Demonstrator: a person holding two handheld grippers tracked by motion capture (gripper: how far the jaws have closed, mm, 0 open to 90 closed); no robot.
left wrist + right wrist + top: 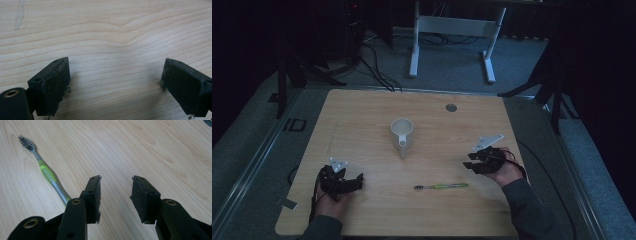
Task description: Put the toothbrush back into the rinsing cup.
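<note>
The right gripper (115, 195) has its jaws parted with nothing between them — the toothbrush (47, 173) lies on the table (362, 115) just beside its left jaw, bristles pointing away. The left gripper (115, 80) is spread wide over bare wood. A mug (402, 133) stands farther off, between the two.

The high view looks forward and down from above the person's side, taking in the whole table (362, 120) and the floor beyond. The left gripper view sits close over bare wood, facing along its jaws. The right gripper view, low and close, shares the toothbrush (48, 173) (442, 186) with the high view.
</note>
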